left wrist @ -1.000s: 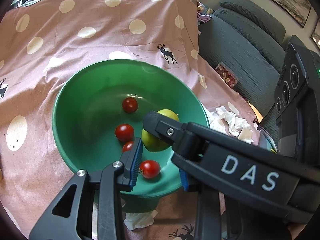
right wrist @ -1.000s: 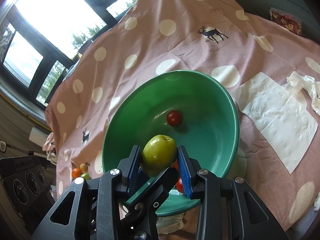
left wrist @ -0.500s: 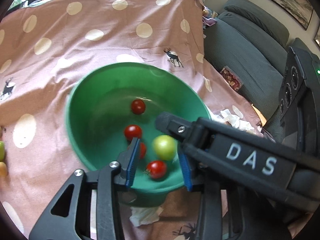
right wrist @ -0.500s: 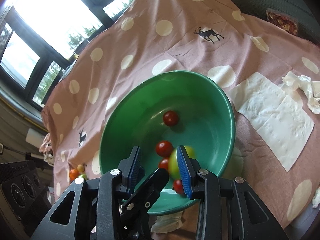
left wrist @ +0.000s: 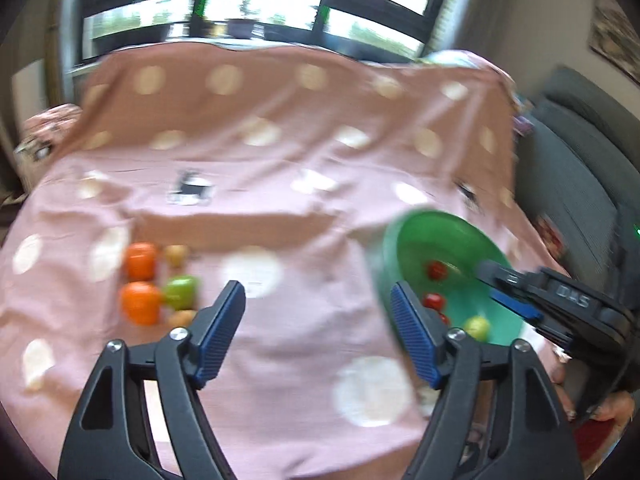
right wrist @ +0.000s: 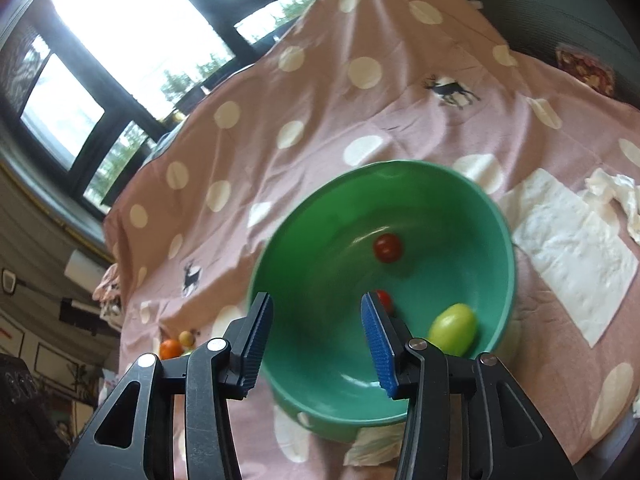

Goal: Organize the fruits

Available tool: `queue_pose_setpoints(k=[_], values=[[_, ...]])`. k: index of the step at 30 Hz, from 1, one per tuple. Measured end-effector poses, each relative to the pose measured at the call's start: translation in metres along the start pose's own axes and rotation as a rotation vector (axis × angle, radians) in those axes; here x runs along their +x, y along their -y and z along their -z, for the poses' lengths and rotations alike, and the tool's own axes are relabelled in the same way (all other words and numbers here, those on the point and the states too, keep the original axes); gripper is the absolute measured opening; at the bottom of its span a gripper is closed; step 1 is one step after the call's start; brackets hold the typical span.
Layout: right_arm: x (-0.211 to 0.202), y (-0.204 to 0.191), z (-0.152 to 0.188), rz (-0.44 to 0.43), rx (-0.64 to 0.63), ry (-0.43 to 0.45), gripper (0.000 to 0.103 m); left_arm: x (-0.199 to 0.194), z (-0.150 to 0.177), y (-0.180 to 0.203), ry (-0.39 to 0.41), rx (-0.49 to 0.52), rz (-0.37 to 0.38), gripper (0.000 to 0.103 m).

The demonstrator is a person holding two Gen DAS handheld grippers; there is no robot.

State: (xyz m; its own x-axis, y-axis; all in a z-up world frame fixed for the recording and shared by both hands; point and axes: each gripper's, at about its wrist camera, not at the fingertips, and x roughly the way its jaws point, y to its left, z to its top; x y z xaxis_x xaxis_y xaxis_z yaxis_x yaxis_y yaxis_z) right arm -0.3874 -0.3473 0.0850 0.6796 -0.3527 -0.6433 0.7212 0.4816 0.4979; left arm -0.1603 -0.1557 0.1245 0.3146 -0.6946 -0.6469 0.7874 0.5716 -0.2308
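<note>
Task status: partly complete. The round green plastic bowl (right wrist: 472, 216) on the table, which is covered by a pink polka-dot cloth (right wrist: 320, 120), already contains a small green apple-like fruit (right wrist: 454, 329) lying against its near wall and at least two small red cherry tomatoes (right wrist: 387, 248); a further tomato may be hidden behind a finger.

Right hand-held gripper (right wrist: 318, 342): jaws spread, nothing between them, hovering over the bowl's near rim.

Left hand-held gripper (left wrist: 318, 338): jaws spread wide, empty, above bare cloth between the bowl and the loose fruit.

Outstanding: a cluster well apart from the bowl remains uncollected, namely two round orange fruits (left wrist: 140, 282), a second green fruit (left wrist: 180, 291) and two small yellowish fruits (left wrist: 176, 254). The left view is blurred, so exact count and contact cannot be confirmed.

Judgement: roughly half the fruit is in the bowl
</note>
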Motion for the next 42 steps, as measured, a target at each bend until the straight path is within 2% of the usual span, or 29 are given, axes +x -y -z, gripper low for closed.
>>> queue_pose_setpoints(k=[5, 9, 12, 17, 25, 28, 30, 33, 35, 37, 42], values=[[0.004, -0.030, 0.009, 0.017, -0.089, -0.012, 0.050, -0.005, 0.009, -0.052, 0.021, -0.111, -0.065, 0.080], [0.011, -0.051, 0.018, 0.022, -0.157, -0.033, 0.051, -0.001, 0.007, -0.089, 0.001, -0.209, -0.147, 0.080], [0.017, -0.065, 0.024, -0.009, -0.190, -0.058, 0.052, -0.004, 0.009, -0.112, -0.002, -0.276, -0.201, 0.078], [0.031, -0.085, 0.034, -0.092, -0.215, -0.117, 0.052, -0.004, 0.013, -0.133, -0.014, -0.312, -0.245, 0.077], [0.065, -0.124, 0.049, -0.208, -0.228, -0.249, 0.052, 0.027, 0.021, -0.140, -0.098, -0.325, -0.221, 0.064], [0.086, -0.149, 0.050, -0.284, -0.249, -0.339, 0.052, 0.040, 0.023, -0.144, -0.143, -0.357, -0.182, 0.059], [0.100, -0.168, 0.052, -0.306, -0.292, -0.387, 0.052, 0.045, 0.023, -0.147, -0.158, -0.367, -0.197, 0.056], [0.124, -0.194, 0.056, -0.312, -0.355, -0.426, 0.052, 0.047, 0.024, -0.152, -0.169, -0.407, -0.172, 0.054], [0.143, -0.207, 0.061, -0.338, -0.378, -0.466, 0.047, 0.048, 0.024, -0.154, -0.170, -0.425, -0.142, 0.053], [0.160, -0.213, 0.064, -0.350, -0.380, -0.506, 0.047, 0.050, 0.024, -0.155, -0.171, -0.434, -0.157, 0.051], [0.190, -0.225, 0.081, -0.285, -0.463, -0.585, 0.047, 0.058, 0.024, -0.156, -0.191, -0.451, -0.149, 0.048]])
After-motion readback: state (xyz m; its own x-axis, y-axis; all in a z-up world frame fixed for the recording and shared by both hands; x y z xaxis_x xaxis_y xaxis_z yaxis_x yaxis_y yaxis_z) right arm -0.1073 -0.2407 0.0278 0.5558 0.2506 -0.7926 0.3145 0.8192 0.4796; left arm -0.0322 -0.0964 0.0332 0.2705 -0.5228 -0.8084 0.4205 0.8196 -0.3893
